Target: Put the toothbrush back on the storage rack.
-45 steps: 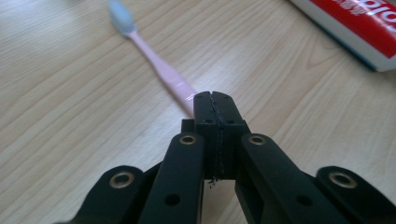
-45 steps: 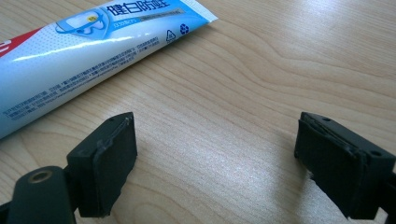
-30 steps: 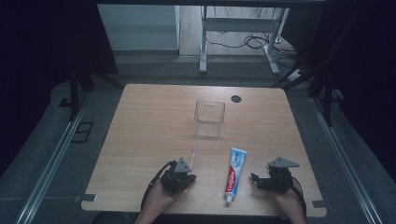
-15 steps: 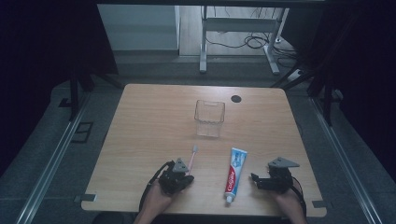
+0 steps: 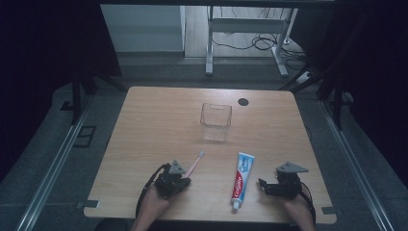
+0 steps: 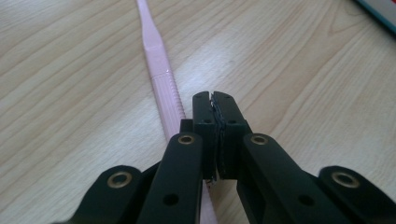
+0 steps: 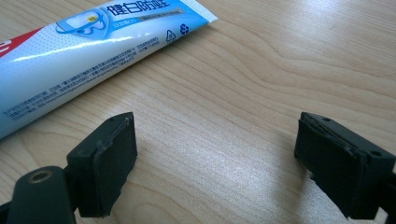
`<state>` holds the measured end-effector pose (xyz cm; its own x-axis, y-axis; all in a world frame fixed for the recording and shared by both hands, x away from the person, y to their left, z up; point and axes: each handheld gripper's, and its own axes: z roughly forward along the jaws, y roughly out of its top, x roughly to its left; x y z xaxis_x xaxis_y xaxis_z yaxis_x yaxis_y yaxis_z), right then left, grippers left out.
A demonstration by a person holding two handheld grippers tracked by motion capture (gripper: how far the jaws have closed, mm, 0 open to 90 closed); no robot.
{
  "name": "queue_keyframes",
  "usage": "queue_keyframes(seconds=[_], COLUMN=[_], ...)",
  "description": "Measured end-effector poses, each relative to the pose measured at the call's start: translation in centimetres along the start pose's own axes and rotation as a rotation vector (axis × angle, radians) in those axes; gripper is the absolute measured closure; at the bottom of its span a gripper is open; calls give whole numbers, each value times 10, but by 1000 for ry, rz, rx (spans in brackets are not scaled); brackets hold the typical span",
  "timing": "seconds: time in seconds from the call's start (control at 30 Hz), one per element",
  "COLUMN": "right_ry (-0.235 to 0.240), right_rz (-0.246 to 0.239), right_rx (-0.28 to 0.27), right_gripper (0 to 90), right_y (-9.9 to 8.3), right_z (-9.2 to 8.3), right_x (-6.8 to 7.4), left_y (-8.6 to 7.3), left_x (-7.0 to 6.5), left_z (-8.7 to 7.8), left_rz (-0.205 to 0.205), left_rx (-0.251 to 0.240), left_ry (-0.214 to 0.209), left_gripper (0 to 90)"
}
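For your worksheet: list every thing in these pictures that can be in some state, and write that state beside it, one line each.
Left gripper: jaws shut, nothing between them, over the toothbrush handle.
Right gripper: jaws open and empty, over bare wood.
Pink toothbrush: lying flat on the table, not gripped.
Toothpaste tube: lying flat, cap end toward the person.
Clear cup: upright, empty.
Table: wooden top with a dark round cap in it near the far edge.

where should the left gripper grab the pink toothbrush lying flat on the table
Probably the ribbed middle of the handle, from straight above, jaws astride its width. The toothbrush lies flat on the table, thin and narrow, so only its long sides offer purchase. The left gripper is shut beside it and must open first.
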<state>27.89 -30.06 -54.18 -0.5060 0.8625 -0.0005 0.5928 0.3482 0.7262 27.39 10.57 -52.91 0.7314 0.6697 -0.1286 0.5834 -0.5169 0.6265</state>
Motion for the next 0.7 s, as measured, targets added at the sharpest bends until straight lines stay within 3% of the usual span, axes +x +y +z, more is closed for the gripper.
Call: queue_keyframes(seconds=[0.47,0.7], right_ry=[0,0], right_rz=[0,-1], right_rx=[0,0], right_gripper=[128,128], right_y=[0,0], right_z=[0,0], right_x=[0,0], left_y=[-5,-2], left_x=[19,16], left_z=[-9,-12], left_rz=[-37,-24], left_rx=[4,-1], left_ry=[40,29], left_gripper=[882,868])
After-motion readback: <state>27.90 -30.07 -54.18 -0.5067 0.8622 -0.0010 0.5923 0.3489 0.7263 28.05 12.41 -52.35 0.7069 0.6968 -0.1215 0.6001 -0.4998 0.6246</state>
